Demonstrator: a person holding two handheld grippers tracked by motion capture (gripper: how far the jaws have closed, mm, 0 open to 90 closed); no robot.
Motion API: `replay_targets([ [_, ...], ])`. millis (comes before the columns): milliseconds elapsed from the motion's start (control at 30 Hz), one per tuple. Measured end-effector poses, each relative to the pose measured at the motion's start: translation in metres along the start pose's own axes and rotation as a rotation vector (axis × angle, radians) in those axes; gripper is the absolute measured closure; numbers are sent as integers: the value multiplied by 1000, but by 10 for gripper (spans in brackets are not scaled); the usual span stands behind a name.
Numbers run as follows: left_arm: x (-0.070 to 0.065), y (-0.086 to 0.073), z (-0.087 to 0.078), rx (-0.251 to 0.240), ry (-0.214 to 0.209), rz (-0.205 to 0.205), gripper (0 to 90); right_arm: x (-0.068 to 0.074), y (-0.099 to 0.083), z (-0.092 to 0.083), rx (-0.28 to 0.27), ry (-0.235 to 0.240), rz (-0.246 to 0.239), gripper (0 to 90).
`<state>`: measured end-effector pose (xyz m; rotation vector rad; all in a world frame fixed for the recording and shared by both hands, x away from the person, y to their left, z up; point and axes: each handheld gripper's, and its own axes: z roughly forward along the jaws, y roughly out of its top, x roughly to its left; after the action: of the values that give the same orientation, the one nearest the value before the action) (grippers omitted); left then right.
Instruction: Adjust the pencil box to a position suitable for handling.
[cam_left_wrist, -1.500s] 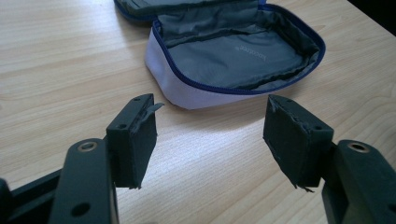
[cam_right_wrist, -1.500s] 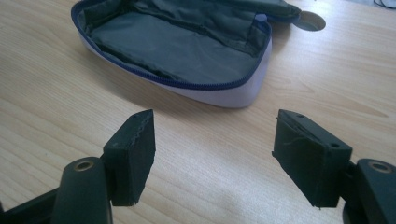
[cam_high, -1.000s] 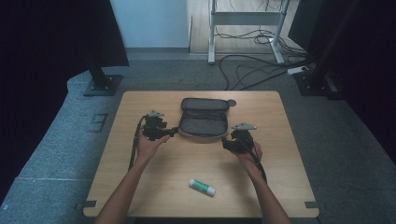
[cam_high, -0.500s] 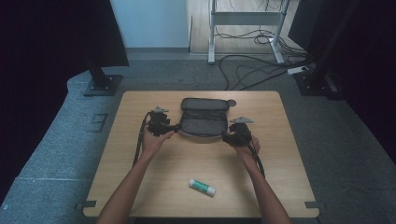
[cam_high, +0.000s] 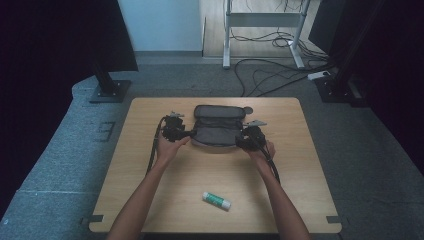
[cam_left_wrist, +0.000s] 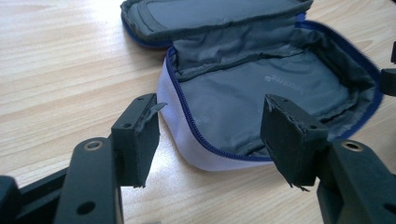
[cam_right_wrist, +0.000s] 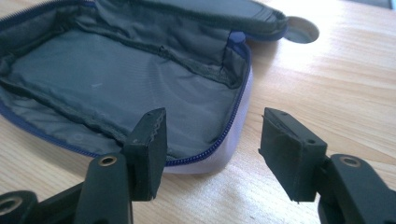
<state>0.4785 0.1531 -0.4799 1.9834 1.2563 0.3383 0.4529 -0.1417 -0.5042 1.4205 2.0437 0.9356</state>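
Pouch (cam_high: 216, 131) lies unzipped on the table (cam_high: 300, 165), left tongs (cam_left_wrist: 210, 135) and right tongs (cam_right_wrist: 210, 140) both spread at its corners. The right ones have just been closing with nothing pinched yet. That floppy rim could easily slip out.

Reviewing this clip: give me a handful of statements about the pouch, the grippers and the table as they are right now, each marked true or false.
1. The pouch lies unzipped with its lid folded back. True.
2. The left gripper is clamped shut on the pouch rim. False: its jaws stand open astride the near corner, the pads not pressing on it.
3. The glue stick lies inside the pouch. False: it lies on the table, near the person's edge, apart from the pouch.
4. The right gripper is at the opposite end of the pouch from the left gripper. True.
5. The pouch lining is bright red. False: it is grey, with a blue zip.
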Motion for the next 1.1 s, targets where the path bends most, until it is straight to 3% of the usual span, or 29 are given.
replay_targets([
  [433, 2, 0, 26, 41, 32, -1, 374, -3, 4, 15, 12, -5, 16, 427],
  [700, 9, -5, 37, 75, 50, -29, 415, -10, 0, 23, 33, 4, 51, 437],
  [867, 12, -6, 41, 79, 51, -42, 428, -13, -3, 28, 49, 13, 76, 451],
  [1100, 12, -8, 45, 91, 30, -60, 460, -11, -5, 33, 61, 24, 74, 489],
])
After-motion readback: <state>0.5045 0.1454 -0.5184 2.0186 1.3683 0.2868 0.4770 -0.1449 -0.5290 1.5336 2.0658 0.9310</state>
